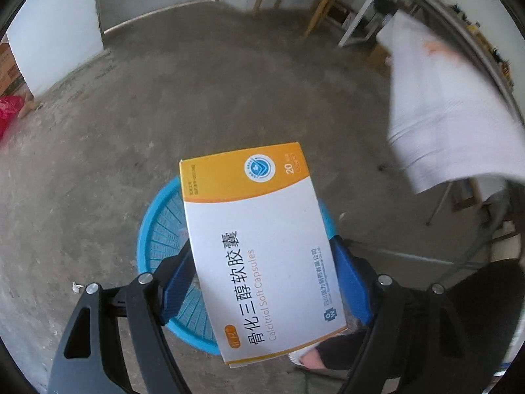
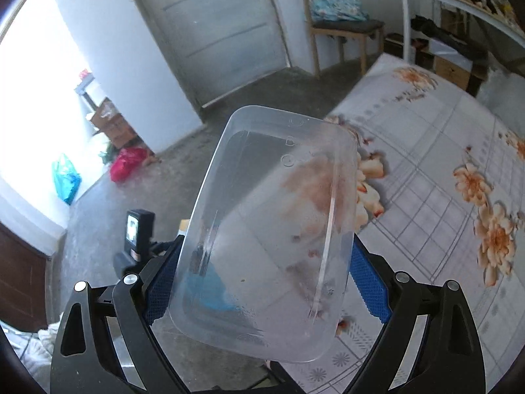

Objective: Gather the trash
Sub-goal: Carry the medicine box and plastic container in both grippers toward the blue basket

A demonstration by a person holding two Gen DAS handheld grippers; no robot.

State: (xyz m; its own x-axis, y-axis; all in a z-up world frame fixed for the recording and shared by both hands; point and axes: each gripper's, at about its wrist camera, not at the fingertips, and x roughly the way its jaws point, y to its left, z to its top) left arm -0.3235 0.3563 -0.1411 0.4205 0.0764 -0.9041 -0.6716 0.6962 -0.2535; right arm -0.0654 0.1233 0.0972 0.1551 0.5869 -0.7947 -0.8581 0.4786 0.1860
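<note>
My left gripper is shut on a white and orange medicine box marked Calcitriol Soft Capsules. It holds the box in the air right above a blue slatted waste basket on the concrete floor. My right gripper is shut on a clear plastic food container with reddish food stains, held up beside the flowered tablecloth. Through the container a blue shape shows low down. The left gripper's camera body shows to the left.
A table edge with white cloth hangs at the right. A wooden chair stands by the far wall next to a grey door. Red and teal bags lie by the doorway. A person's foot is beside the basket.
</note>
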